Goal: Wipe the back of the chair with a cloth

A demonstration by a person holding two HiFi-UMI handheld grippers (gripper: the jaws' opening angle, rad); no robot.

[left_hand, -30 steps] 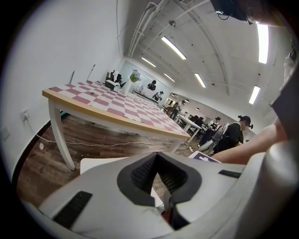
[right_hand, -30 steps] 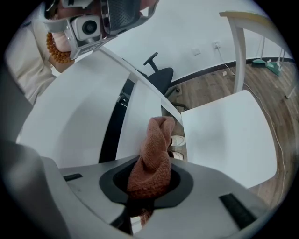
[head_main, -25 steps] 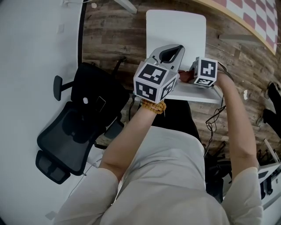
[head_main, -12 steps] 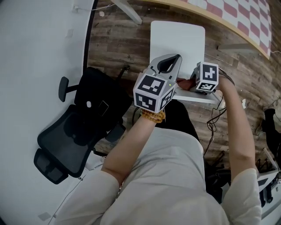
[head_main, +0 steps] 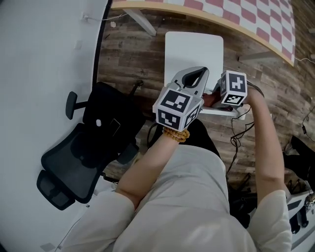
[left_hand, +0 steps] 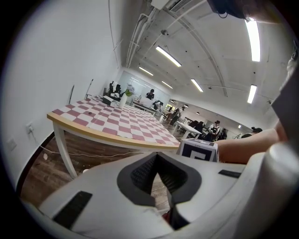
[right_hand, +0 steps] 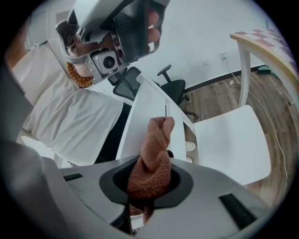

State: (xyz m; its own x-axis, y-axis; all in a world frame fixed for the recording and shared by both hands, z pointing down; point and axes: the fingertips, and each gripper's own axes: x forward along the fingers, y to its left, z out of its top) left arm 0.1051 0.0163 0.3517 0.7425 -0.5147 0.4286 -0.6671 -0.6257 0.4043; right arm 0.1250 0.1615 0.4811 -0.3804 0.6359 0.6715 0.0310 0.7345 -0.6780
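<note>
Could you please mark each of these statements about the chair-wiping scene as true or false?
1. The right gripper holds a reddish-brown cloth. True.
2. The left gripper grips that cloth as well. False: its jaws are together with nothing between them.
3. The chair straight in front of the person is black. False: the white chair is in front; the black office chair stands off to the person's left.
4. A table with a red-and-white checked top stands beyond the white chair. True.
</note>
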